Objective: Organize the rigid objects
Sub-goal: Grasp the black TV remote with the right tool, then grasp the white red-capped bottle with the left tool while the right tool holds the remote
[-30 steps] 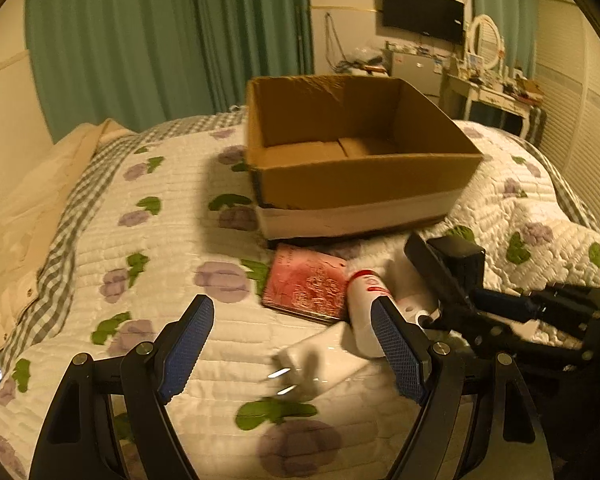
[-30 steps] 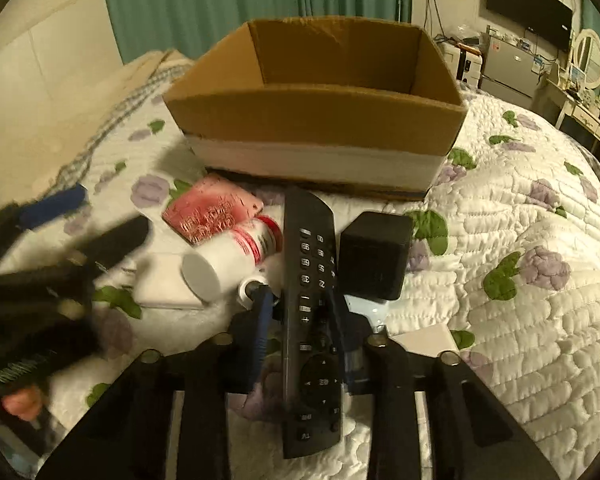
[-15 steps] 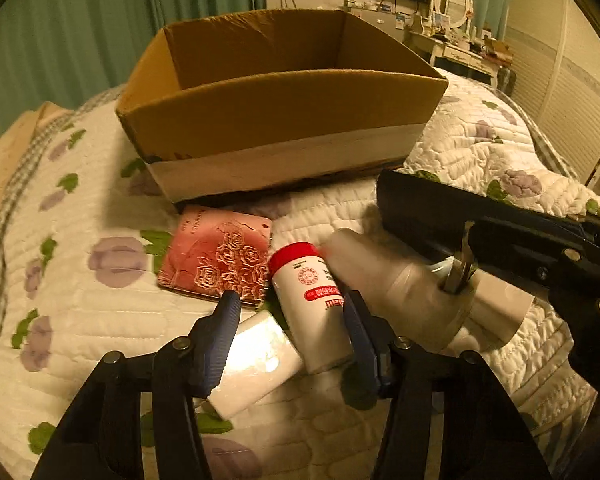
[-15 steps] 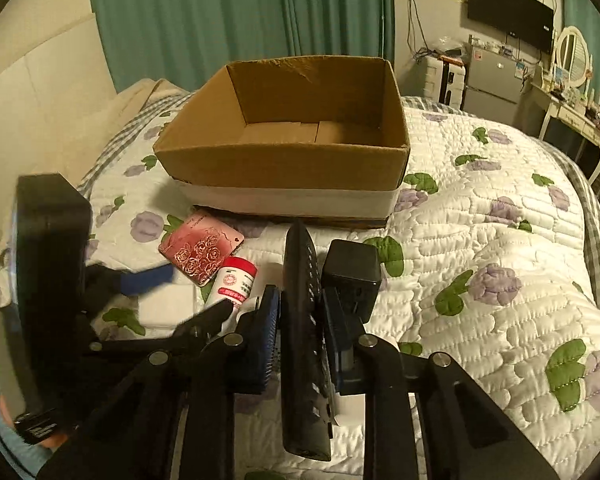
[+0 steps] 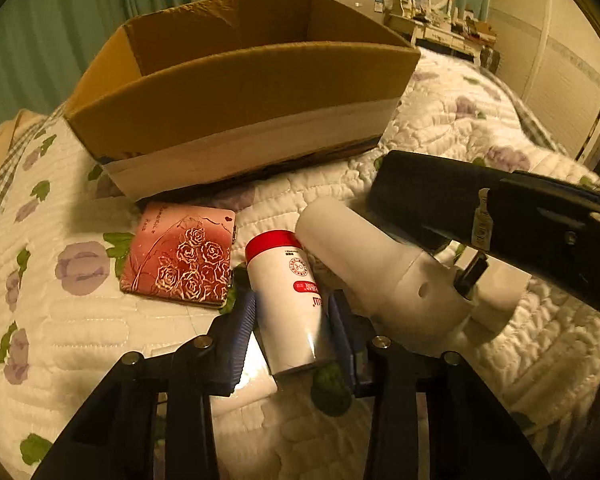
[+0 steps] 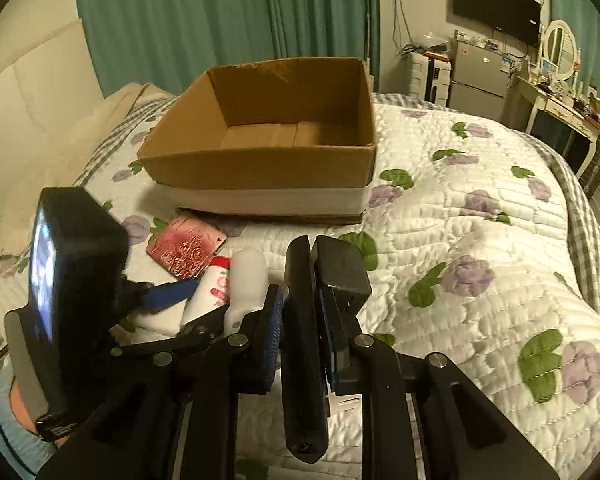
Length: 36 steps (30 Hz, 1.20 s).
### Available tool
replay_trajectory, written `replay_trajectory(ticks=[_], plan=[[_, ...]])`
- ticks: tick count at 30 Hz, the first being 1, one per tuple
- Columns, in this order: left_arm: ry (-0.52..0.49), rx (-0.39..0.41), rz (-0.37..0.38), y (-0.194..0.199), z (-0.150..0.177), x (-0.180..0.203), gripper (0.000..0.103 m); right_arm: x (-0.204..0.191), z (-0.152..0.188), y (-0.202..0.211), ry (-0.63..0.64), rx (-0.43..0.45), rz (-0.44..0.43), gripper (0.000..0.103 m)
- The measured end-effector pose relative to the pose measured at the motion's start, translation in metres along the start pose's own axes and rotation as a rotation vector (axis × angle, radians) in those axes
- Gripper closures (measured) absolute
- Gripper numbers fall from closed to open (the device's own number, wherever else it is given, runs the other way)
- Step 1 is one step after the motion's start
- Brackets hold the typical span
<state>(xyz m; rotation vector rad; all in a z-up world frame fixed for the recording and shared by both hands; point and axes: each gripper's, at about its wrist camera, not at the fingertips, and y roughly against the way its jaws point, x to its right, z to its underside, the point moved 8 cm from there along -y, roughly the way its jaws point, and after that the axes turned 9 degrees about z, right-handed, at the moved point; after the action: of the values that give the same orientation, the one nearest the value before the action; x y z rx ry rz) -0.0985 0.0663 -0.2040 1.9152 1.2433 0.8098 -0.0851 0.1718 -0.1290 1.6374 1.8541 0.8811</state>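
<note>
My left gripper (image 5: pixel 292 320) is shut on a white bottle with a red cap (image 5: pixel 286 296) lying on the quilt. My right gripper (image 6: pixel 300 312) is shut on a black remote (image 6: pixel 300 340), held edge-up above the bed; the remote also shows in the left wrist view (image 5: pixel 440 196). An open, empty cardboard box (image 6: pixel 268 168) stands on the bed behind them and shows in the left wrist view too (image 5: pixel 244 92). A red rose-patterned case (image 5: pixel 180 260) lies left of the bottle. A white hair dryer (image 5: pixel 380 276) lies right of it.
A black cube (image 6: pixel 342 266) sits beside the remote on the right. A white flat box (image 5: pixel 496 296) lies under the right gripper. The flowered quilt (image 6: pixel 480 280) stretches to the right. A dresser and fridge stand at the far wall.
My left gripper moved in over the bottle and closed on it. My right gripper lifted the remote off the quilt and turned it on edge.
</note>
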Motion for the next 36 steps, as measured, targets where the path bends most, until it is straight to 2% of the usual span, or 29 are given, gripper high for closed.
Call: replay_trajectory(ticks=[3,7,9,10,14,17,19,21,22,23,28,30,32,34,36], plan=[[0.010,0.015,0.022,0.015,0.001,0.001,0.066,0.002,-0.003,0.006,0.002,0.016,0.009,0.086],[-0.002,0.050,-0.009,0.032,-0.003,0.003,0.071,0.001,-0.010,0.019,0.009,0.052,0.016,0.086],[0.006,0.068,-0.012,0.042,-0.009,0.000,0.080,0.000,-0.016,0.029,0.011,0.075,0.015,0.086],[0.009,0.085,-0.013,0.049,-0.012,-0.001,0.102,-0.001,-0.018,0.031,0.012,0.081,0.015,0.086],[0.002,0.094,-0.017,0.056,-0.021,0.000,0.102,-0.003,-0.031,0.045,0.017,0.122,0.016,0.086],[0.020,0.063,0.021,0.049,-0.010,-0.001,0.102,-0.002,-0.031,0.047,0.014,0.126,0.023,0.086],[0.038,0.036,0.023,0.043,-0.001,-0.002,0.098,0.000,-0.029,0.046,0.014,0.122,0.030,0.086],[0.071,0.001,0.028,0.036,0.009,-0.004,0.083,0.002,-0.026,0.045,0.010,0.121,0.035,0.086],[0.087,-0.005,0.033,0.034,0.011,-0.005,0.065,0.003,-0.025,0.045,0.005,0.121,0.034,0.086],[0.100,-0.002,0.040,0.032,0.014,-0.005,0.052,0.004,-0.024,0.045,0.003,0.121,0.032,0.086],[0.074,-0.036,0.065,0.016,0.021,0.009,0.051,0.010,-0.021,0.040,-0.011,0.114,0.025,0.086],[0.033,-0.038,0.042,0.009,0.018,0.018,0.051,0.011,-0.018,0.036,-0.017,0.105,0.017,0.086],[-0.001,-0.038,0.013,0.003,0.015,0.022,0.056,0.012,-0.016,0.033,-0.018,0.098,0.013,0.086],[-0.006,-0.054,-0.016,-0.003,0.014,0.019,0.067,0.013,-0.015,0.032,-0.018,0.093,0.012,0.086],[-0.003,-0.050,-0.010,-0.001,0.015,0.019,0.067,0.014,-0.015,0.032,-0.017,0.091,0.009,0.086]])
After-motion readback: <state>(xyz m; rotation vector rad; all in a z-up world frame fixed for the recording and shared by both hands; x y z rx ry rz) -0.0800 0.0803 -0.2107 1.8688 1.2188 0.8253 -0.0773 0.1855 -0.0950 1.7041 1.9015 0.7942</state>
